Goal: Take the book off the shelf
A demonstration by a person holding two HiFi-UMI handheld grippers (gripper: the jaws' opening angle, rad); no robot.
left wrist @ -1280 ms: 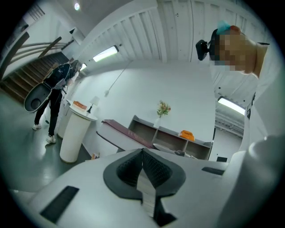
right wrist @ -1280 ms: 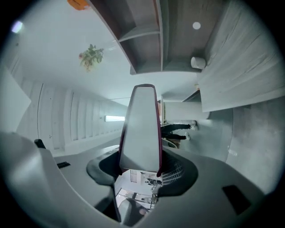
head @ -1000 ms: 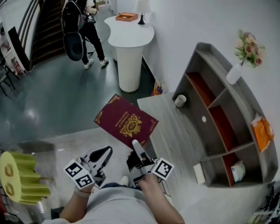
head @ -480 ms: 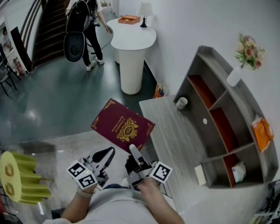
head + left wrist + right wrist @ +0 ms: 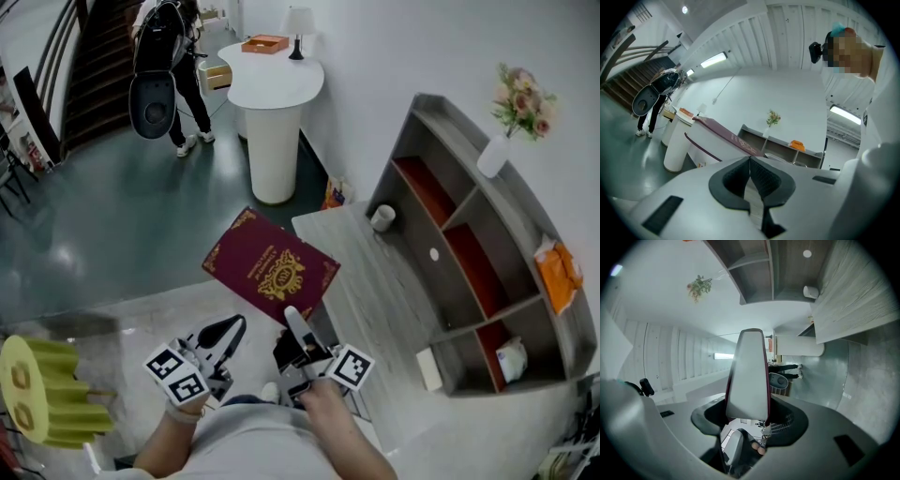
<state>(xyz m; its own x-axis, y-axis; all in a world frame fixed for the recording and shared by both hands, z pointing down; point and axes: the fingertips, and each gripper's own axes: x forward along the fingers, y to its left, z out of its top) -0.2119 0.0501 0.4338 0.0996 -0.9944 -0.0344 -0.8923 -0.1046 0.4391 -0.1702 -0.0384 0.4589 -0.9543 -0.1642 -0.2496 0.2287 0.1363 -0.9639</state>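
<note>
My left gripper (image 5: 223, 333) hangs low, jaws pressed together on nothing. Just right of it, the maroon hardcover book with a gold crest (image 5: 270, 266) is up in the air, clamped at its near edge by my right gripper (image 5: 296, 325), which points up and forward. The grey open shelf unit with red back panels (image 5: 466, 202) stands well apart, rightward. I judge the removal done; next I'd lay the book flat on the grey wooden tabletop (image 5: 375, 281).
</note>
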